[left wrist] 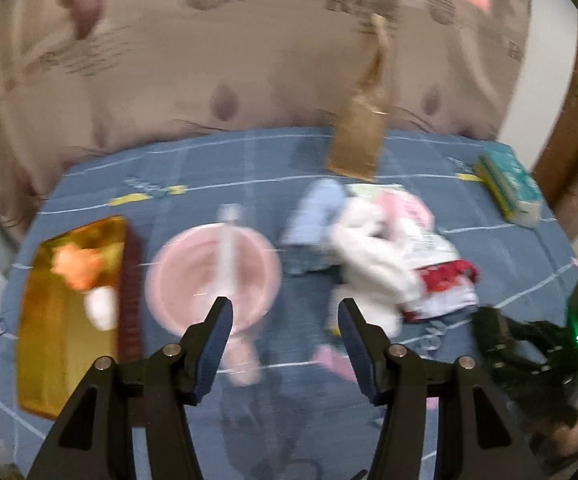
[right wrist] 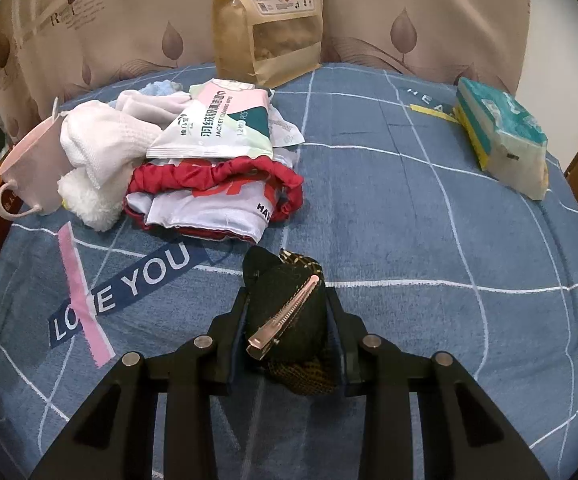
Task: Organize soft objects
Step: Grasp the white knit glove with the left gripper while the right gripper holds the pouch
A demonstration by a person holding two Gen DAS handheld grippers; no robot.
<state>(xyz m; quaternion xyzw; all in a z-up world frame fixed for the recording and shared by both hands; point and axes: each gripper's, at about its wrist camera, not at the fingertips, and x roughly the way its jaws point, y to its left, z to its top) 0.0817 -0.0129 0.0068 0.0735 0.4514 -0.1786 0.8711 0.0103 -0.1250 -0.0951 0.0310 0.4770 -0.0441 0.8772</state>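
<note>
The right gripper (right wrist: 287, 322) is clamped on a dark bow hair clip (right wrist: 289, 320), its pads pressing the black fabric from both sides, with the silver metal clip (right wrist: 285, 316) lying slantwise across the top and a gold-checked ribbon showing at the near and far ends. Under it lies the blue checked bedsheet (right wrist: 409, 240) (the words "LOVE YOU" run across a dark band to the left). Beyond the clip, a heap of soft things sits on the sheet: a red-edged white cloth (right wrist: 217, 196), a white fluffy cloth (right wrist: 101, 148) and a wipes packet (right wrist: 225, 124) on top. A pink basin (right wrist: 29, 168) stands tipped at the heap's left edge, a brown paper bag (right wrist: 269, 20) stands against the patterned headboard behind, and a tissue pack (right wrist: 501, 128) lies well apart to the right. The left gripper (left wrist: 285, 312) hangs over the sheet with its jaws apart and nothing between them; its view is blurred, showing a gold box (left wrist: 69, 312) with an orange soft thing (left wrist: 77, 266) inside, just left of the basin.
</note>
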